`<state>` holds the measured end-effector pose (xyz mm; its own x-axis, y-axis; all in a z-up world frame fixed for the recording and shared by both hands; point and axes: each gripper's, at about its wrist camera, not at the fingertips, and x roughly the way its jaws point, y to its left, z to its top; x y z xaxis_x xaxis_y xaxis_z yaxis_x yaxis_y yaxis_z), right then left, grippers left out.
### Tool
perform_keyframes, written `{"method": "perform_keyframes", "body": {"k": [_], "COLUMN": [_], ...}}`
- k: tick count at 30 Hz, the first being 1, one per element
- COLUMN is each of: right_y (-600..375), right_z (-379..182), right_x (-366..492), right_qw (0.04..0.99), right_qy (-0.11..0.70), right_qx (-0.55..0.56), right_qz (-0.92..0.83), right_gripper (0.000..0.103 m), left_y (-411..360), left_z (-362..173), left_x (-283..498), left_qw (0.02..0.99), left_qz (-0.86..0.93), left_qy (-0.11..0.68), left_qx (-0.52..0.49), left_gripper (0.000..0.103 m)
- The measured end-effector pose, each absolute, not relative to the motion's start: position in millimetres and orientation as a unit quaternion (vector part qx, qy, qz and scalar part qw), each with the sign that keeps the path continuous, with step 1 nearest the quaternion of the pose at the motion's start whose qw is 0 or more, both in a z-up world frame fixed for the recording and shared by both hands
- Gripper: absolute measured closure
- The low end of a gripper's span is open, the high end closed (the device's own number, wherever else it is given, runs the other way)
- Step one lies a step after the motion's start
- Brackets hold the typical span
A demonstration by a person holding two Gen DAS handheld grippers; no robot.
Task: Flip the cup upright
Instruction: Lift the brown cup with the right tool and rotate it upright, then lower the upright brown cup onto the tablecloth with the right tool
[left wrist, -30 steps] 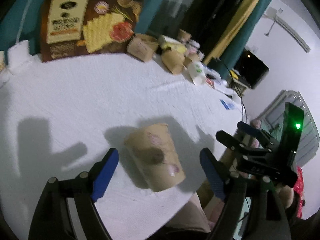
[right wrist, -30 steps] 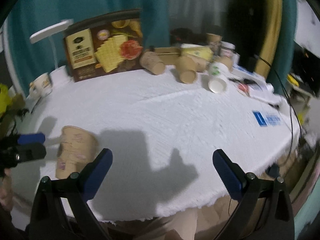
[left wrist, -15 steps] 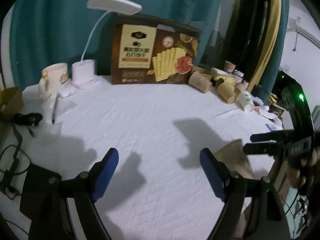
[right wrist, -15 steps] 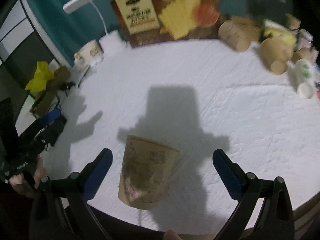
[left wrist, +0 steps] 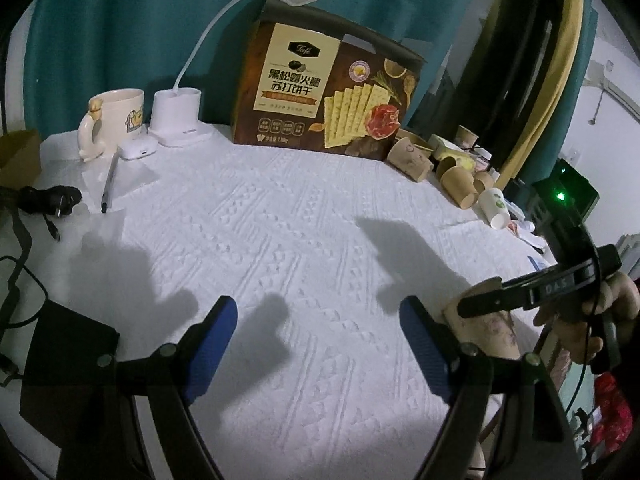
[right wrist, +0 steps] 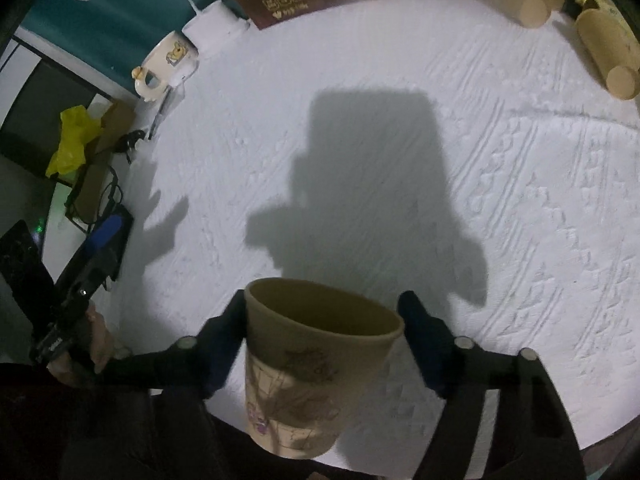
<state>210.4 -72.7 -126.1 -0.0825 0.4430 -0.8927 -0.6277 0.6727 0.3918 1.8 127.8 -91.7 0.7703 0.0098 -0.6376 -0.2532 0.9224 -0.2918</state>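
Note:
A tan paper cup (right wrist: pixel 304 380) with a printed flower pattern sits between the fingers of my right gripper (right wrist: pixel 323 300), near the front edge of the white cloth (right wrist: pixel 360 128). Its jaws have just been closing and both blue pads now press the cup just below its rim. The cup is tilted, its open mouth showing and facing away from the camera. In the left wrist view the same cup (left wrist: pixel 492 328) shows at the far right under the right gripper's fingers (left wrist: pixel 500 296). My left gripper (left wrist: pixel 317 308) hovers open over bare cloth with nothing between its fingers.
Along the back stand a brown cracker box (left wrist: pixel 328 96), a white desk lamp (left wrist: pixel 180 116) and a mug (left wrist: pixel 116 120). Several paper cups (left wrist: pixel 456 178) lie at the back right. A pen (left wrist: pixel 109 184) and a black plug with cable (left wrist: pixel 48 200) lie at the left edge.
The right gripper has tipped downward, come over the cup and closed on it. The left gripper has swung away to the left, so the cup now sits at its far right.

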Motion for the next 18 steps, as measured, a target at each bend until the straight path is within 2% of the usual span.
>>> {"method": "perform_keyframes", "body": {"k": [5, 8, 14, 18], "right_y": [-77, -79, -90, -94], "right_z": [-117, -104, -85, -94], "right_x": [215, 221, 212, 193], "right_qw": [0.685, 0.723, 0.851, 0.889], "right_qy": [0.606, 0.568, 0.387, 0.316], "right_qx": [-0.060, -0.053, -0.071, -0.091], "right_qz": [0.399, 0.391, 0.349, 0.320], "right_gripper": [0.036, 0.037, 0.037, 0.037], "left_y": [130, 131, 125, 120], "left_z": [-93, -92, -85, -80], "left_x": [2, 0, -3, -5], "left_qw": [0.921, 0.922, 0.925, 0.927], "left_qz": [0.071, 0.072, 0.072, 0.072], "left_qy": [0.333, 0.330, 0.320, 0.320], "left_qx": [-0.190, -0.191, -0.191, -0.181], "left_gripper": [0.020, 0.020, 0.020, 0.020]}}
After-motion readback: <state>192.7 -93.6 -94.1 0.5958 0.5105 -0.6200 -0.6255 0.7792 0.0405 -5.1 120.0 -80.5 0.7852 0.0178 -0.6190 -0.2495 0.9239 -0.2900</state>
